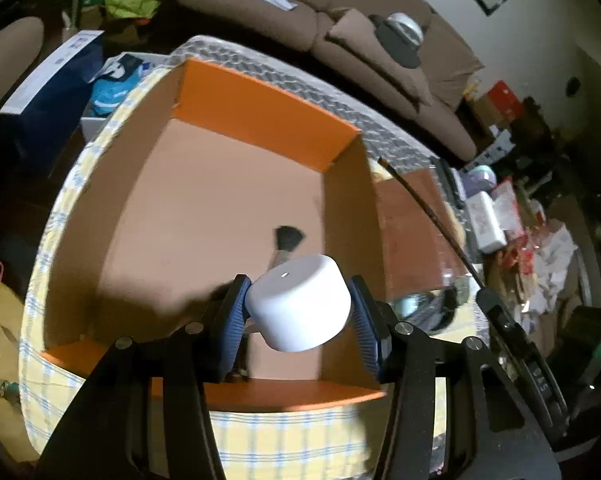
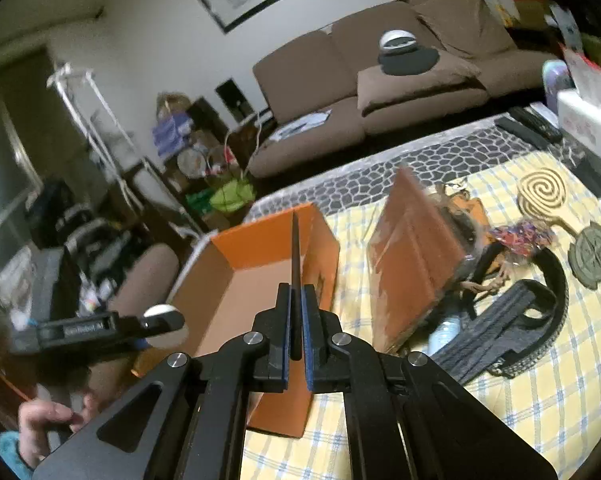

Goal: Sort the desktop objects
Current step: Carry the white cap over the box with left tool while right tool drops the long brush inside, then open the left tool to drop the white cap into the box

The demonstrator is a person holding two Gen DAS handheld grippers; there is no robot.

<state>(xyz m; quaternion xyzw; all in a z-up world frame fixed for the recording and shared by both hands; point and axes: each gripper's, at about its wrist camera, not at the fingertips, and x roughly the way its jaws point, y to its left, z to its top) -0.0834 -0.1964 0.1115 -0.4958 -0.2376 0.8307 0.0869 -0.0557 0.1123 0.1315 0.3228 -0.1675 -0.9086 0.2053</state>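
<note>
My left gripper [image 1: 300,300] is shut on a white round jar [image 1: 300,306], held over the open orange cardboard box [image 1: 260,108]. A black brush [image 1: 286,242] lies on the box floor just beyond the jar. My right gripper [image 2: 297,300] is shut on a thin dark stick [image 2: 296,256] that points forward over the orange box [image 2: 272,228]. That same stick [image 1: 428,216] crosses the right side of the left wrist view. The left gripper with the white jar [image 2: 162,314] shows at the left of the right wrist view, at the box's near left edge.
The box stands on a yellow checked cloth [image 2: 520,380]. Its orange lid [image 2: 412,264] leans upright to the right. A black belt [image 2: 512,328], a doll [image 2: 516,240], a spiral coaster [image 2: 540,192] and a dark round disc [image 2: 594,256] lie further right. A brown sofa [image 2: 380,92] stands behind.
</note>
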